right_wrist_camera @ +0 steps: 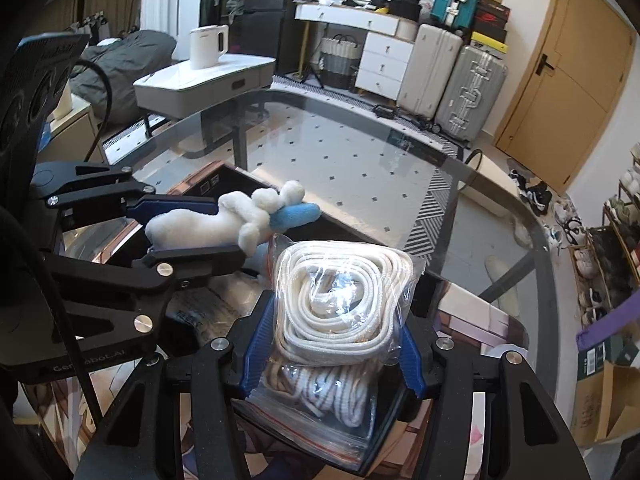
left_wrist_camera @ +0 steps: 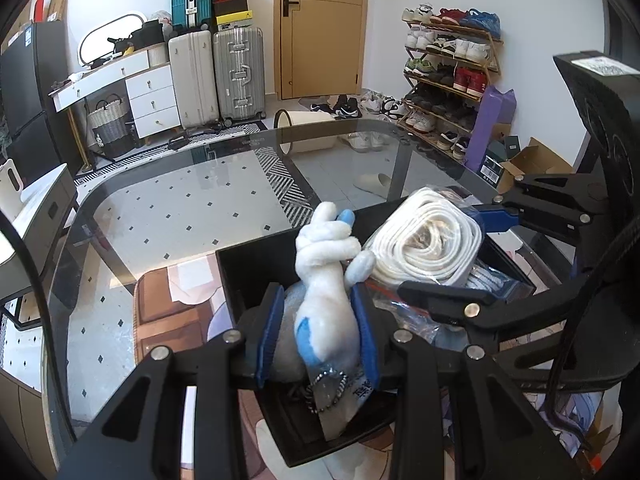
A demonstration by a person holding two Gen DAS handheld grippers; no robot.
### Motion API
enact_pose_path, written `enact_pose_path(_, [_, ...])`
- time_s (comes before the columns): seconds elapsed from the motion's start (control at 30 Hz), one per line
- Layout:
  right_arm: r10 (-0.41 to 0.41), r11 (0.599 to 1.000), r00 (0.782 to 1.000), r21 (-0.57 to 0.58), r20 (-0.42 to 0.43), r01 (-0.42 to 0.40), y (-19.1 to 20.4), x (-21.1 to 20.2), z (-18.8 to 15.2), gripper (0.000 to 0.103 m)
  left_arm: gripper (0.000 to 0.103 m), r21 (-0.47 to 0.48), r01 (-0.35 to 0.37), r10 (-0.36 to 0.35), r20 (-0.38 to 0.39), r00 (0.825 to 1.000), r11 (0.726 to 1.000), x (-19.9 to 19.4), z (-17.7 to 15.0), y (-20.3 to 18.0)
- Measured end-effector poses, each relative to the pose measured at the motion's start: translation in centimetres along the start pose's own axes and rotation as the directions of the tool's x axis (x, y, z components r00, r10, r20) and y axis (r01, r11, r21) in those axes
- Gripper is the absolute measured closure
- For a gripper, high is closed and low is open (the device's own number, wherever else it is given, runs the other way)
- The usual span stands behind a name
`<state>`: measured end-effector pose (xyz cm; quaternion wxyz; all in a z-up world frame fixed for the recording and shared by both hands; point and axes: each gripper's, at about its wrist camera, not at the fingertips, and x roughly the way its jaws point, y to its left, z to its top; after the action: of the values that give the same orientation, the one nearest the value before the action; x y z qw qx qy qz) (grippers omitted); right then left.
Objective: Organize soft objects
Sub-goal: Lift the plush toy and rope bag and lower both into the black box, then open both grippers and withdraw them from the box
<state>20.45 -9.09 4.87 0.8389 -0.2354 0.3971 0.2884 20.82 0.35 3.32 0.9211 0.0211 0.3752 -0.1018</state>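
Note:
My left gripper (left_wrist_camera: 320, 312) is shut on a white and blue plush toy (left_wrist_camera: 326, 280), held over a black tray (left_wrist_camera: 256, 276) on the glass table. A bead chain and tag hang from the toy's lower end. My right gripper (right_wrist_camera: 340, 340) is shut on a clear zip bag of coiled white rope (right_wrist_camera: 340, 292), held over the same tray (right_wrist_camera: 236, 174). The two grippers are side by side. The left gripper (right_wrist_camera: 192, 224) with the plush toy (right_wrist_camera: 224, 220) shows at the left of the right wrist view, and the bag of rope (left_wrist_camera: 428, 240) at the right of the left wrist view.
The glass table (left_wrist_camera: 180, 200) has a printed mat (left_wrist_camera: 168, 312) under the tray. A white cabinet with a kettle (right_wrist_camera: 206, 46) stands beyond the table's left edge. Suitcases (left_wrist_camera: 216, 76), a door and a shoe rack (left_wrist_camera: 448, 72) line the far walls.

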Motion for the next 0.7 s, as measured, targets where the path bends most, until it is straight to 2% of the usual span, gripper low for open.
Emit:
enact_pose_path(0.27, [0.042,0.999,0.999,-0.024,-0.024,-0.042,-0.5,1.0,0.3,0.046,0.071,0.007,0.004,-0.004,0.008,1.0,1.0,-0.1,-0.3,0.3])
enact_pose_path(0.33, [0.05,0.998,0.999,-0.036,-0.013,-0.05,-0.7,0.8,0.3,0.042,0.069,0.005,0.006,-0.006,0.011,1.0,1.0,-0.1,-0.3,0.4])
enact_pose_path(0.4, [0.056,0.998,0.998,-0.043,0.012,-0.055,-0.9,0.3,0.1,0.025,0.067,0.007,0.008,-0.008,0.013,1.0,1.0,-0.2,-0.4,0.4])
enact_pose_path(0.47, [0.036,0.998,0.997,-0.049,0.062,-0.033,-1.2,-0.8,-0.1,0.015,0.06,0.007,0.021,-0.021,0.014,1.0,1.0,-0.4,-0.5,0.4])
enact_pose_path(0.5, [0.031,0.998,0.997,-0.049,0.075,-0.028,-1.2,-1.2,-0.1,0.013,0.058,0.004,0.027,-0.027,0.017,0.999,1.0,-0.6,-0.5,0.4])
enact_pose_path(0.57, [0.023,0.999,0.994,-0.031,0.103,-0.02,-1.7,-2.2,-0.4,0.01,0.041,-0.01,0.032,-0.032,0.035,0.999,0.999,-1.3,-0.5,0.4])
enact_pose_path(0.63, [0.008,1.0,0.992,0.001,0.125,-0.009,-2.3,-3.2,-0.8,0.008,0.039,-0.019,0.037,-0.036,0.061,0.997,0.999,-2.2,-0.5,0.2])
enact_pose_path(0.7, [0.005,1.0,0.991,0.028,0.137,-0.009,-2.7,-3.9,-1.3,0.004,0.026,-0.026,0.036,-0.034,0.072,0.997,0.999,-3.0,-0.6,0.1])
